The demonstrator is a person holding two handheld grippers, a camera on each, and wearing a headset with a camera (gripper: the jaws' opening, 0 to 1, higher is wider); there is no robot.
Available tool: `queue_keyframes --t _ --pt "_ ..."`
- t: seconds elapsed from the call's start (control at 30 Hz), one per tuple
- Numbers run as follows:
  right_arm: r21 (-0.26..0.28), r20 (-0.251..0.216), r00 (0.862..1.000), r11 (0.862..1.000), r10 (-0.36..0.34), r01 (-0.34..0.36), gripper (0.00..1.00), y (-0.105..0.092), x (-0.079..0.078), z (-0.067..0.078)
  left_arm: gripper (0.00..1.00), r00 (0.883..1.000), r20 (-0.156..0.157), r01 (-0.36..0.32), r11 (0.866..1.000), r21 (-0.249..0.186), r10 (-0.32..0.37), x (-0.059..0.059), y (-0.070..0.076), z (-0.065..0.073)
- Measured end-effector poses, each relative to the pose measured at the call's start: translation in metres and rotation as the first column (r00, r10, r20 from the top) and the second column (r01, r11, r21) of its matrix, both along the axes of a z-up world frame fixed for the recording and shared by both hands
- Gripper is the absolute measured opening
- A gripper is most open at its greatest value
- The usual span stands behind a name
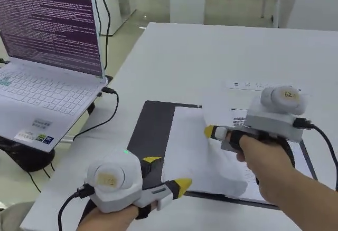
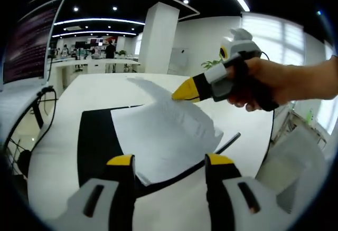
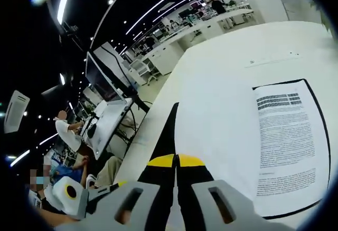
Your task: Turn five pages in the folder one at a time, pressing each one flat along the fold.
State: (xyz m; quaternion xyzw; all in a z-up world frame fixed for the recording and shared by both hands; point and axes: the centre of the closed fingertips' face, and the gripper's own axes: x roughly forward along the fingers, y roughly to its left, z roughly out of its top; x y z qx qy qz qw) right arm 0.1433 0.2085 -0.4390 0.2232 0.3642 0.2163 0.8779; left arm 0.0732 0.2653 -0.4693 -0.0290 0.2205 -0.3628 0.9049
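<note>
Laptop (image 1: 47,46): far left on the surface (image 1: 211,51), lid up, screen lit with dense lines of text.
Cable (image 1: 105,117): black, plugged into the laptop's right side, curving down and back under the laptop's near corner.
Left hand-held gripper (image 1: 168,172): low in the head view. Released, jaws spread wide, yellow tips well apart, nothing between them. One tip over the folder's black flap, the other by the near edge of the white sheets. Contact with the folder cannot be told.
Folder (image 1: 153,131): black, lying open and flat on the surface, centre of the head view, just right of the cable. Left flap bare black, white sheets to its right.
Page (image 1: 198,154): white, blank on the side facing up, lifted off the right half and bowed over toward the fold. Upper edge raised, lower part resting on the folder.
Right hand-held gripper (image 1: 209,132): above the folder's right half. Clenched, yellow tips pressed together on the raised edge of the page, which runs edge-on between them in the right gripper view.
Printed sheet (image 3: 285,136): flat on the folder's right half, dense black text with a darker block at its head.
Power strip (image 1: 248,85): white, on the surface beyond the folder, well apart from the hand-held grippers.
</note>
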Motion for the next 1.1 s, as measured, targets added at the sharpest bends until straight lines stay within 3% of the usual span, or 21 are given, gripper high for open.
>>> queue_keyframes --t 0.2,0.43,0.57,0.83,0.93,1.03,1.1 --pt "-0.012 -0.088 0.996 1.0 0.007 -0.008 0.0 0.023 0.002 -0.025 0.53 0.999 -0.021 -0.044 0.999 0.0 0.044 0.0 0.021 -0.006" --pt "-0.022 -0.156 0.988 1.0 0.018 -0.021 0.0 0.04 0.021 -0.057 0.52 0.998 -0.042 -0.053 0.999 0.002 0.053 -0.004 0.027 -0.011" --pt "0.001 -0.22 0.975 1.0 0.006 -0.006 0.0 0.045 0.026 -0.077 0.53 0.997 -0.048 -0.057 0.998 0.005 0.057 -0.005 0.028 -0.013" --pt "-0.003 -0.246 0.969 1.0 -0.003 0.002 0.0 0.052 0.029 -0.103 0.52 0.994 -0.074 -0.079 0.997 0.01 0.08 -0.008 0.032 -0.019" --pt "0.007 -0.234 0.972 1.0 -0.007 0.009 0.0 0.052 0.029 -0.11 0.51 0.993 -0.082 -0.079 0.997 0.015 0.08 -0.008 0.033 -0.023" --pt "0.057 -0.229 0.973 0.998 -0.012 0.026 0.03 0.055 0.027 -0.113 0.51 0.993 -0.088 -0.075 0.997 0.02 0.076 -0.008 0.032 -0.025" --pt "0.125 -0.217 0.976 0.991 -0.02 0.048 0.04 0.058 0.027 -0.109 0.51 0.993 -0.09 -0.071 0.997 0.025 0.073 -0.007 0.031 -0.026"
